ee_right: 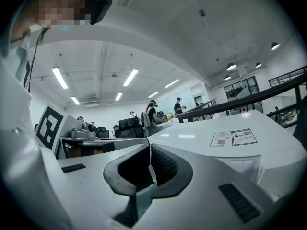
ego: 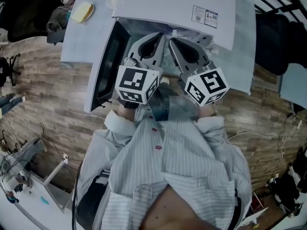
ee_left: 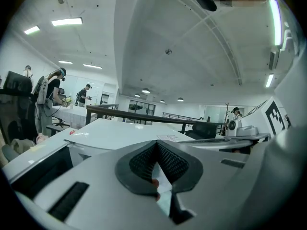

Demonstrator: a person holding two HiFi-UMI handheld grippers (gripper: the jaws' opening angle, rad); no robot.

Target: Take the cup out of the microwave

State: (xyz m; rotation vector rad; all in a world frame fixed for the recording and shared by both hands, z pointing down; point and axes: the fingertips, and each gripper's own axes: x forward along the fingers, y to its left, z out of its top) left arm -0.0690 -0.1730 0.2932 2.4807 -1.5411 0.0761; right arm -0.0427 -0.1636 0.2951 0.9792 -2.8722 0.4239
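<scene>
I note a yellow block (ego: 81,12) lying on the pale table (ego: 76,42). There is wood-plank floor (ego: 43,99) below. Distant people (ee_left: 52,96) stand at a far table.

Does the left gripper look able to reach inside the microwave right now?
Probably yes: the microwave door is swung open and the left gripper sits at the opening, jaws shut.

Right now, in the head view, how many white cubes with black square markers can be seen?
2. One cube rides on the left gripper; the other cube rides on the right gripper. None seems hidden.
</scene>
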